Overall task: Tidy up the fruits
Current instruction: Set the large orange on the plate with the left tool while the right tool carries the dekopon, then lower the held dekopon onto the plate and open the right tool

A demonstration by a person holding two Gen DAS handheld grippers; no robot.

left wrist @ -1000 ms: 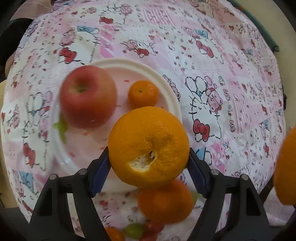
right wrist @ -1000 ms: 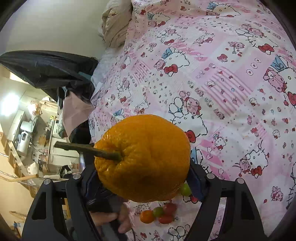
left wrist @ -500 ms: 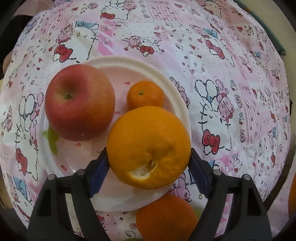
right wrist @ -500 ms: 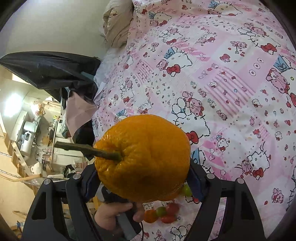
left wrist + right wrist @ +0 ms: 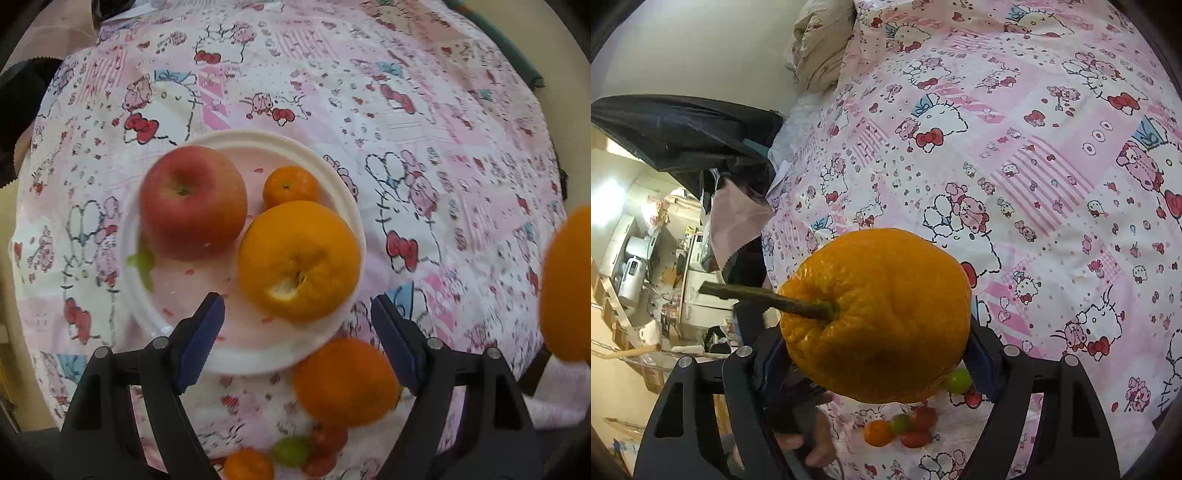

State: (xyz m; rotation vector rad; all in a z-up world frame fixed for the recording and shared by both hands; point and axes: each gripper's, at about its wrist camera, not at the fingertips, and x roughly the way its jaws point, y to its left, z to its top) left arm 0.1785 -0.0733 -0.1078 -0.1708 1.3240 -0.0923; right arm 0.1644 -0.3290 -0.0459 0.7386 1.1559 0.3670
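In the left wrist view a white plate (image 5: pixel 332 177) holds a red apple (image 5: pixel 192 201), a small tangerine (image 5: pixel 290 186) and a large orange (image 5: pixel 299 262). My left gripper (image 5: pixel 297 325) is open and empty, just behind the plate's near rim. Another orange (image 5: pixel 345 382) lies on the cloth between its fingers. My right gripper (image 5: pixel 875 363) is shut on a large stemmed orange (image 5: pixel 879 317), held above the cloth; that orange shows at the right edge of the left wrist view (image 5: pixel 569 284).
Small cherry tomatoes and green grapes (image 5: pixel 295 452) lie near the cloth's front edge, also in the right wrist view (image 5: pixel 905 424). The pink cartoon tablecloth (image 5: pixel 1034 166) covers the table. A dark bag (image 5: pixel 683 136) and a pillow (image 5: pixel 820 55) lie beyond.
My left gripper opened, left the large orange on the plate beside the apple and tangerine, and drew back. The right gripper kept its stemmed orange almost still.
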